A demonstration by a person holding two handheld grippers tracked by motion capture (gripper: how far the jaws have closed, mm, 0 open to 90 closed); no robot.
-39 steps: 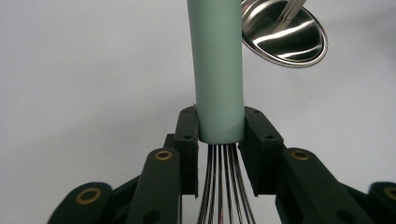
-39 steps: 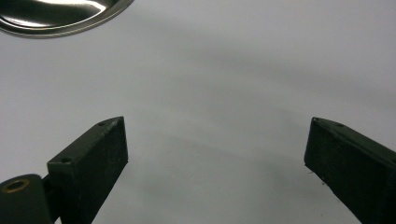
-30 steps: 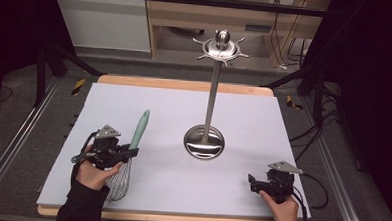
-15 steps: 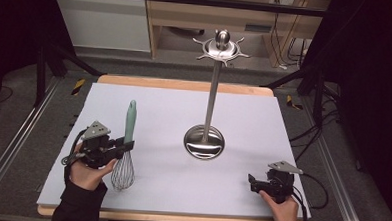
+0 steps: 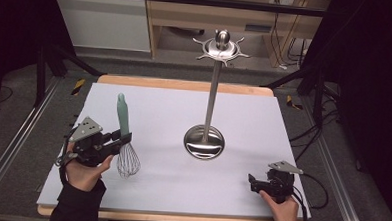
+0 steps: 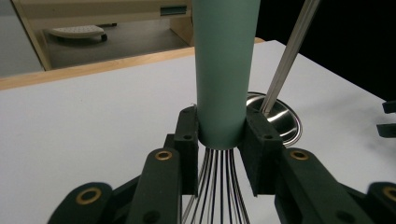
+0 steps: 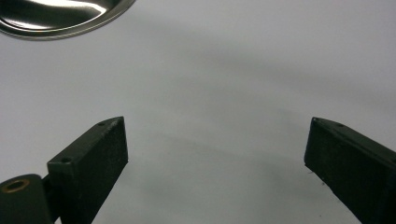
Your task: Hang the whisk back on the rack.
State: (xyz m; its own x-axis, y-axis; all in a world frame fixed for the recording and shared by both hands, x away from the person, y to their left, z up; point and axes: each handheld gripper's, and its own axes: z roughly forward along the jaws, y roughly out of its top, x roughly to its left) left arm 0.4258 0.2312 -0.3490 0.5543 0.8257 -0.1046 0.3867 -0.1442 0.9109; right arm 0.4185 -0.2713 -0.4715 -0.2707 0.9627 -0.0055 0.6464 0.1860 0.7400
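— What do I have in the left tool (image 5: 116, 139)?

— My left tool is clamped on the whisk (image 5: 124, 137) at the base of its green handle, handle up, wires hanging just above the white counter (image 5: 170, 189), left of the steel stand (image 5: 205, 141).

— And the right tool (image 5: 253, 184)?

— It rests at the counter's near right edge, jaws wide apart, holding nothing.

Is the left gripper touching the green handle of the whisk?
Touching. In the left gripper view, the left gripper presses both pads against the whisk's handle, with no gap.

Bright table, dark surroundings, slight softness
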